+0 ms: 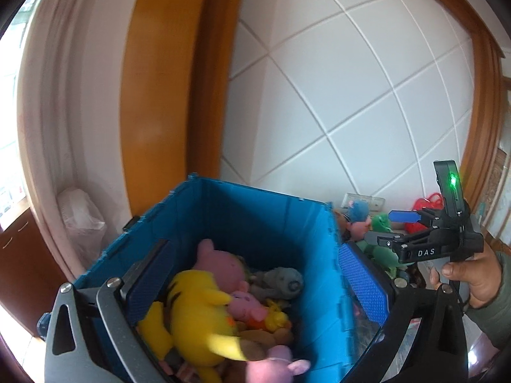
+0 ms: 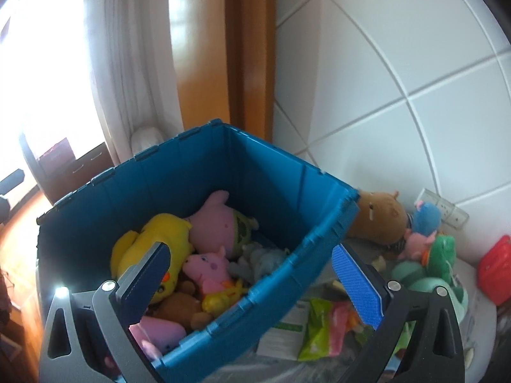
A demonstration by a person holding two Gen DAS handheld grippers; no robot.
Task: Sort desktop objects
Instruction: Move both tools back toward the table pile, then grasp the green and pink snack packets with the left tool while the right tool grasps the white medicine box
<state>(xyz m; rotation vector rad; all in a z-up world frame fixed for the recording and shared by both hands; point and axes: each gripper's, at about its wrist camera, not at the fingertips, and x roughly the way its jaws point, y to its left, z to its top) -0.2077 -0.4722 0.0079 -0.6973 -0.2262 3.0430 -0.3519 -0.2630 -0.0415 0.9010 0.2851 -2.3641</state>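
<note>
Gripper fingers frame the foreground of both wrist views. Left gripper (image 1: 255, 290): jaws spread wide, nothing between the blue pads, poised over the open top of the blue crate (image 1: 287, 223). Right gripper (image 2: 252, 277): jaws likewise wide apart and empty, one finger over the crate interior, the other outside its near wall; in the left wrist view the same tool appears at right, held in the person's hand (image 1: 469, 274), green lamp lit.

Blue crate (image 2: 303, 210): largest object, standing on the table against the white tiled wall (image 2: 399, 63). Contents, by size: yellow plush (image 2: 159, 239); pink plush with green patch (image 2: 220, 226); grey plush (image 2: 262, 261); small pink pig plush (image 2: 207, 268); small yellow toy (image 2: 220, 300); brown plush (image 2: 179, 309).

Outside the crate, on the table to its right: brown capybara plush (image 2: 380, 220) touching the crate's corner; green plush (image 2: 440, 252); blue-and-pink plush (image 2: 424, 217); red bag (image 2: 495, 271); green snack packet (image 2: 316, 325) just beside the crate's near wall.
</note>
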